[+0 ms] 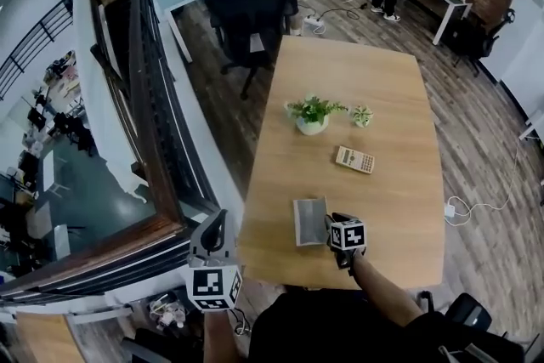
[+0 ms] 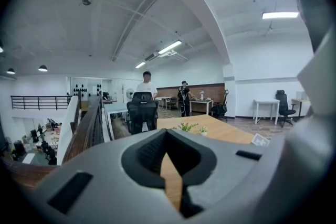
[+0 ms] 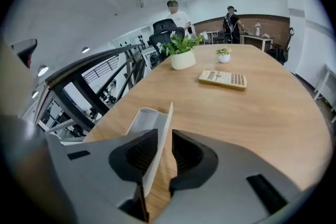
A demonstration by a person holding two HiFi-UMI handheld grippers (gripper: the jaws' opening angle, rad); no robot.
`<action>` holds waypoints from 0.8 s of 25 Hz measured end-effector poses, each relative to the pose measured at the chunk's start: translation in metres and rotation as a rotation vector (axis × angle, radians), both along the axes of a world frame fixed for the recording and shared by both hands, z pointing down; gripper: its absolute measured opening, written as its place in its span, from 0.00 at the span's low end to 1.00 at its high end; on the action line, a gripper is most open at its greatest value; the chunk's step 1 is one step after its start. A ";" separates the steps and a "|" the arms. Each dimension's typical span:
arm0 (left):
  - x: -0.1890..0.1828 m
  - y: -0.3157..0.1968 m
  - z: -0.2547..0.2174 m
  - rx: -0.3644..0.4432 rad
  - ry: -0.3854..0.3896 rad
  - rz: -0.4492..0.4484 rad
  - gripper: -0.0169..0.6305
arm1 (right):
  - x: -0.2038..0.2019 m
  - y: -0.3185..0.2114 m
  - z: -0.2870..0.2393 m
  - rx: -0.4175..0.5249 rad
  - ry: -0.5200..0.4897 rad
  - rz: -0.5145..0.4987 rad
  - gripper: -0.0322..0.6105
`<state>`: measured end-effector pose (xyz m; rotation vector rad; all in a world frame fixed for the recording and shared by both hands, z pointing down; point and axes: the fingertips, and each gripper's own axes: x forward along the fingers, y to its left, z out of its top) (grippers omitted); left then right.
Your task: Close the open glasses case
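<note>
From the head view, the case (image 1: 310, 221) lies open near the near edge of the surface (image 1: 357, 81), a little left of its middle. The right gripper (image 1: 331, 227) is right up against the case's right side. This view is too steep to show what the jaws are doing.

The right gripper view settles it. The thin pale lid (image 3: 160, 144) stands up on edge between the jaws, and the case's tray lies just left of them. The lid leans against the left jaw, with bare wood showing between it and the right jaw, so the jaws are parted around it and not clamped.

The left gripper (image 1: 218, 225) is off the surface entirely, beyond the near left corner. Its own view shows the jaws closed tip to tip with nothing between them, only a sliver of wood visible behind.

Further up the surface, well apart from the case, lies a calculator (image 1: 354, 159). Past it, around the middle, stand a plant (image 1: 313, 113) and a small plant (image 1: 361, 116).
</note>
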<state>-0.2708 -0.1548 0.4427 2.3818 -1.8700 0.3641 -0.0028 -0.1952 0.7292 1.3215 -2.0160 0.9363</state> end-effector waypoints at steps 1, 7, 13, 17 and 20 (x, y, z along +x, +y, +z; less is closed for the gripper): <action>-0.002 0.001 0.001 -0.001 0.000 -0.005 0.02 | 0.001 0.002 0.005 -0.013 0.003 0.008 0.20; -0.014 0.007 0.004 -0.008 0.003 -0.030 0.02 | -0.004 0.008 0.018 -0.050 0.010 0.006 0.14; -0.017 0.008 0.002 -0.005 -0.003 -0.038 0.02 | -0.003 0.005 0.015 -0.035 0.053 0.005 0.10; -0.017 0.009 0.003 -0.007 -0.003 -0.040 0.02 | -0.004 0.004 0.009 0.025 0.208 -0.085 0.09; -0.017 0.009 0.004 -0.005 -0.003 -0.042 0.02 | -0.013 0.005 0.007 0.102 0.395 -0.224 0.08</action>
